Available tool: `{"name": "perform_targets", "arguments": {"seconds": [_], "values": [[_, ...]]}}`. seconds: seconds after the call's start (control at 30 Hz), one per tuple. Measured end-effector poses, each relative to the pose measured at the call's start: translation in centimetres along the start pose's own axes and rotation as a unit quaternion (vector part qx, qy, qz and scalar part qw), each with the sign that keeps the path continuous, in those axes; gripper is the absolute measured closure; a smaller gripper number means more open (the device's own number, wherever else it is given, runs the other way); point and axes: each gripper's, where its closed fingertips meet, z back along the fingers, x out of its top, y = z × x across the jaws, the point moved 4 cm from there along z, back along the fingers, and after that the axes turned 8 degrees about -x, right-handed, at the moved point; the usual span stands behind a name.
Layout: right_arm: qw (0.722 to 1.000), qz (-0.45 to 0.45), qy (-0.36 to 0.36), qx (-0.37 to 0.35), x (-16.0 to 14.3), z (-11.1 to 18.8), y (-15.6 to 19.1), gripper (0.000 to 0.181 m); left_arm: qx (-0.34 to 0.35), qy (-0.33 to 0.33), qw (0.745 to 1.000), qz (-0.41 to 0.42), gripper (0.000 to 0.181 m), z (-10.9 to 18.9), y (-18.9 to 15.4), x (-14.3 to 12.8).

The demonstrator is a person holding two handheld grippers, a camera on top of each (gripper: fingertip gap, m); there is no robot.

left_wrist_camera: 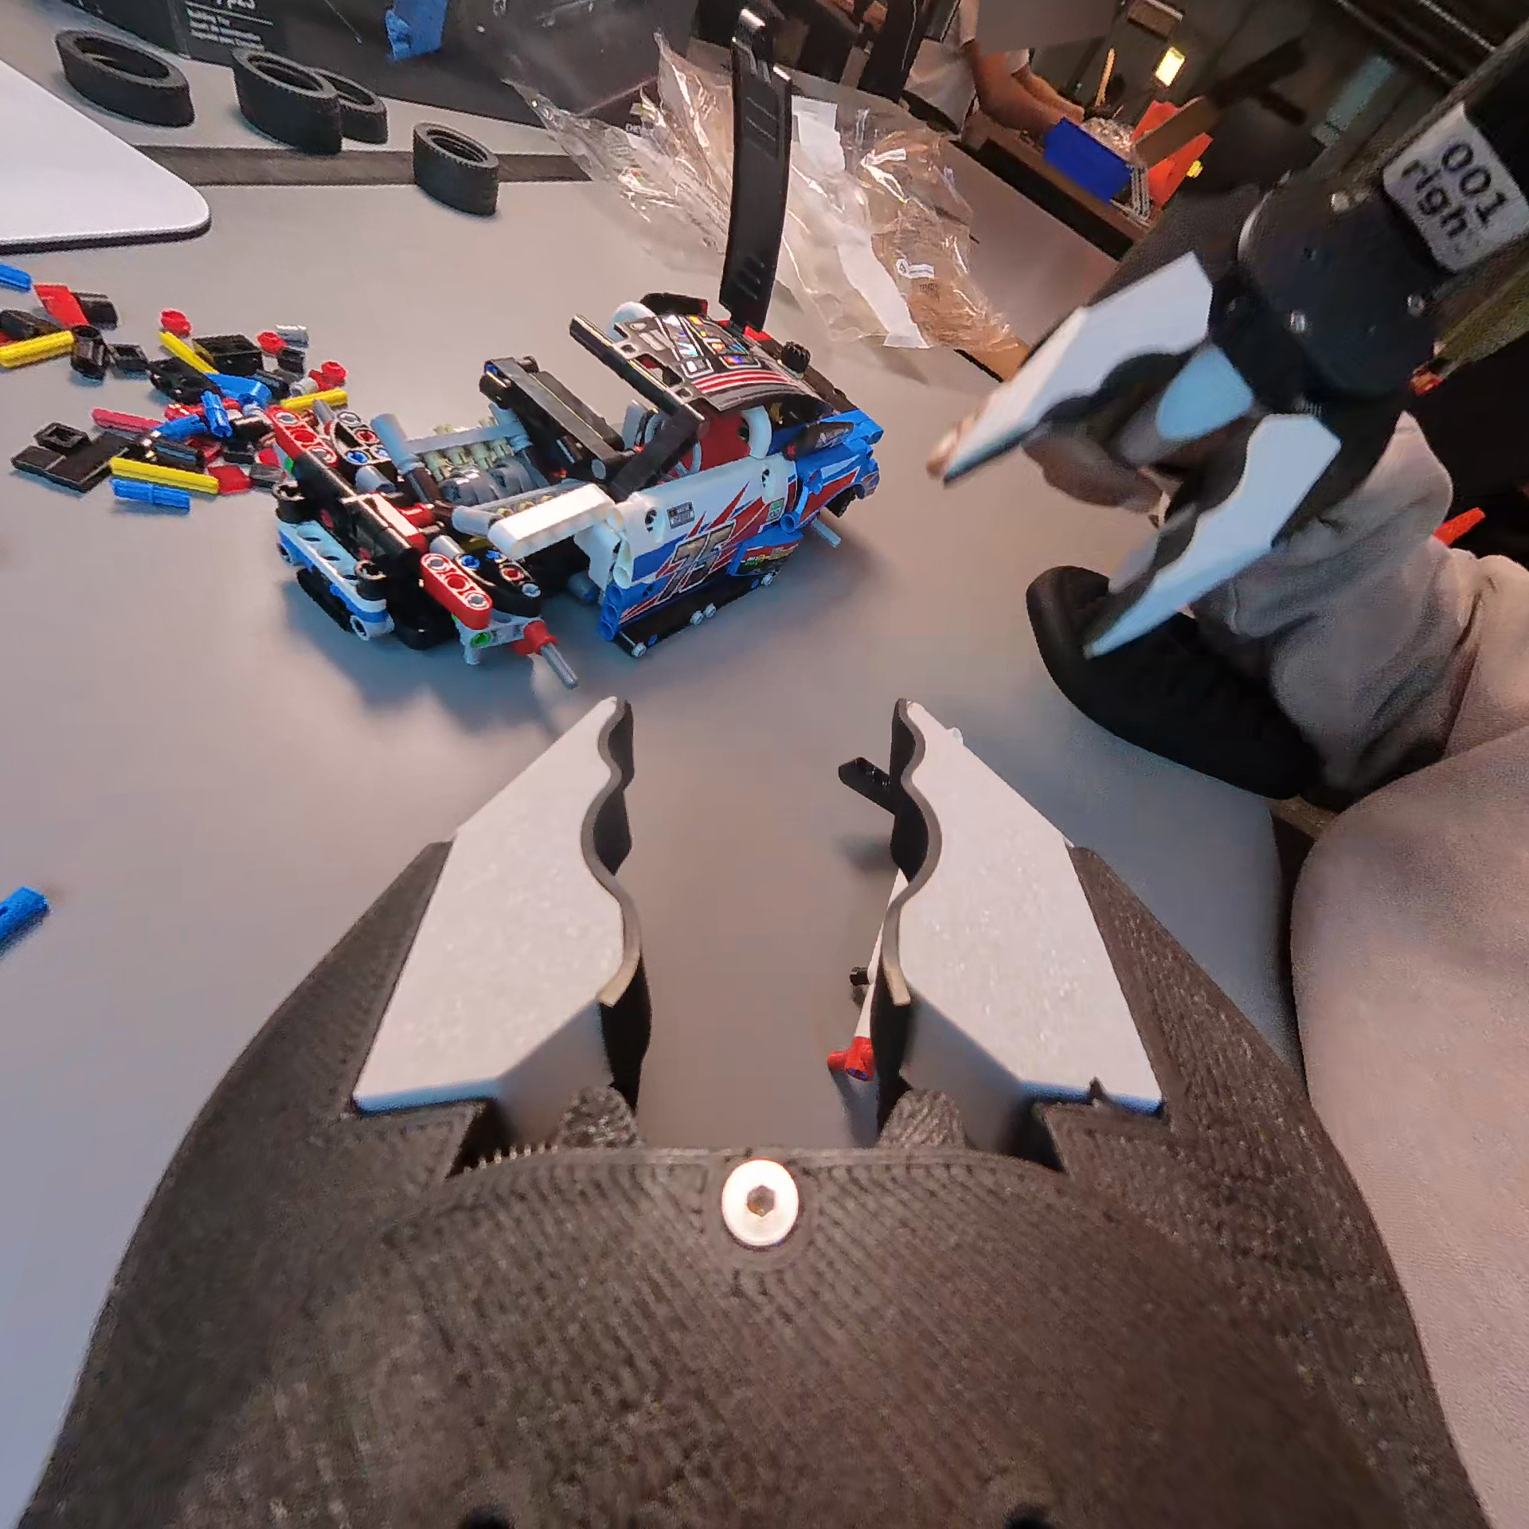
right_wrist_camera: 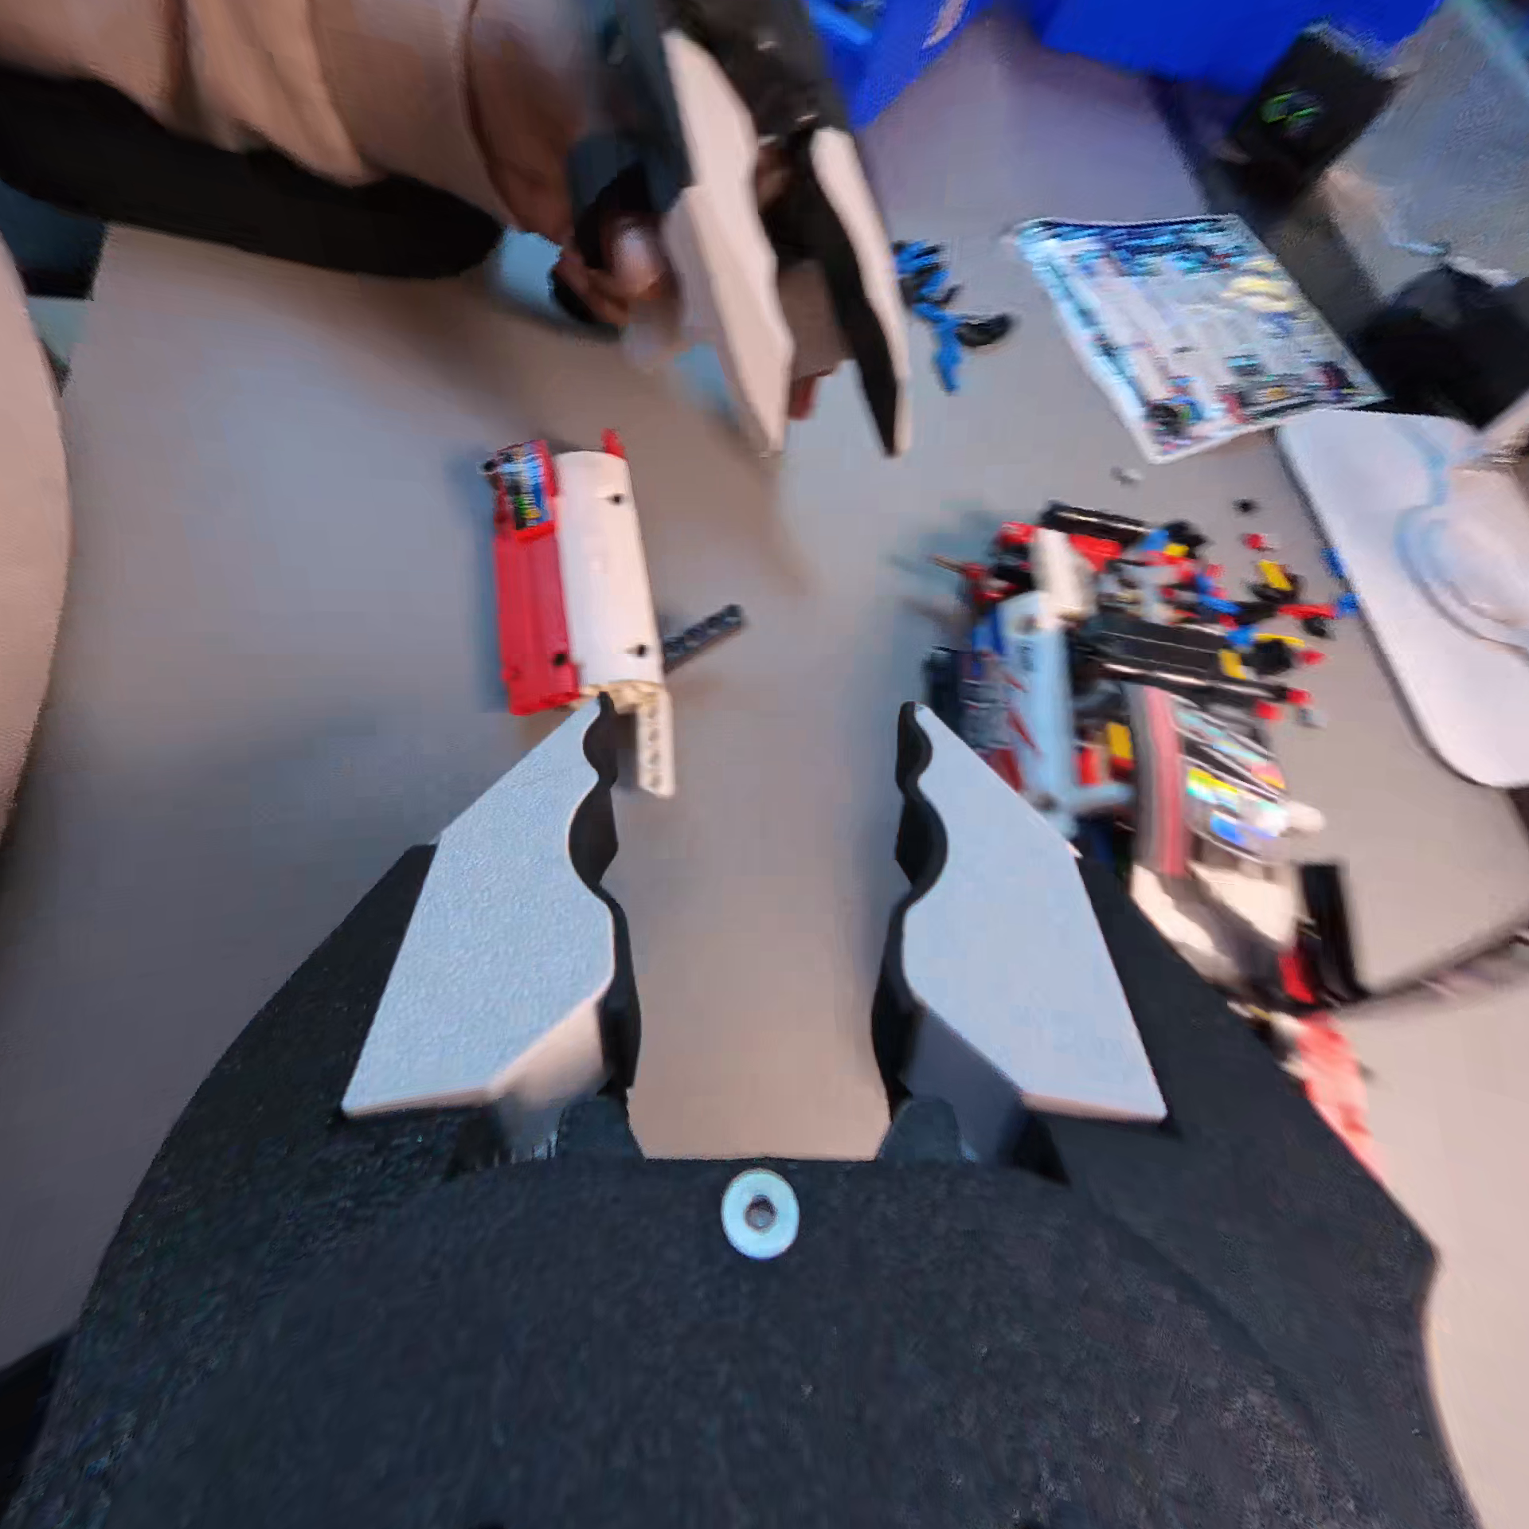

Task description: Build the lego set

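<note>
Lego car (left_wrist_camera: 579, 488), partly built in blue, white and red with sticker panels whose writing we leave unread, stood on the grey table (left_wrist_camera: 207, 745) ahead of our left gripper (left_wrist_camera: 761, 728) and a little to its left. Our jaws there stood wide apart with nothing between them; a small black piece (left_wrist_camera: 860, 778) and a red-tipped white piece (left_wrist_camera: 856, 1051) lay just beside the right-hand finger. Our right gripper (right_wrist_camera: 757, 720) was equally wide and empty, hovering over bare table. Just past its left finger lay a red and white panel assembly (right_wrist_camera: 571, 579), with a black beam (right_wrist_camera: 703, 633) touching its far side. Right of those jaws the car showed again, blurred. Farther out from the left gripper, loose pieces (left_wrist_camera: 165, 405) were scattered left of the car, four black tyres (left_wrist_camera: 289, 99) stood beyond them, and crumpled clear plastic bags (left_wrist_camera: 827, 207) lay behind the car; we could not tell whether anything was inside. Beyond the right gripper lay an open instruction booklet (right_wrist_camera: 1183, 331).
</note>
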Motion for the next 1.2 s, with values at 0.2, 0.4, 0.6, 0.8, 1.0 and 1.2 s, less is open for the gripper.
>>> {"name": "perform_targets", "arguments": {"seconds": [0.2,0.4,0.6,0.8,1.0,1.2], "values": [[0.988,0.005,0.106,-0.114,-4.4,4.3,-11.3,0.083,-0.001,-0.009,1.0,-0.001,0.122,0.0,0.2,0.0],[0.987,-0.004,0.16,-0.01,-6.0,-0.7,-12.4,0.063,0.008,0.001,1.0,-0.022,0.123,-0.6,0.0,-0.4],[0.984,-0.049,0.17,0.01,-7.5,-1.2,-12.1,0.075,0.011,0.003,0.999,-0.048,0.126,-0.4,-0.5,-0.3],[0.976,-0.094,0.192,-0.032,-9.8,3.1,-10.2,0.075,-0.003,0.011,0.998,-0.069,0.127,-0.6,-1.5,-0.3],[0.923,-0.259,0.237,-0.156,-12.2,6.6,-9.1,0.075,-0.006,0.017,0.996,-0.087,0.128,-0.9,-2.3,-0.3],[0.89,-0.318,0.229,-0.233,-11.6,7.2,-6.7,0.067,0.007,0.003,0.995,-0.096,0.128,-0.4,-2.1,0.3]]}}
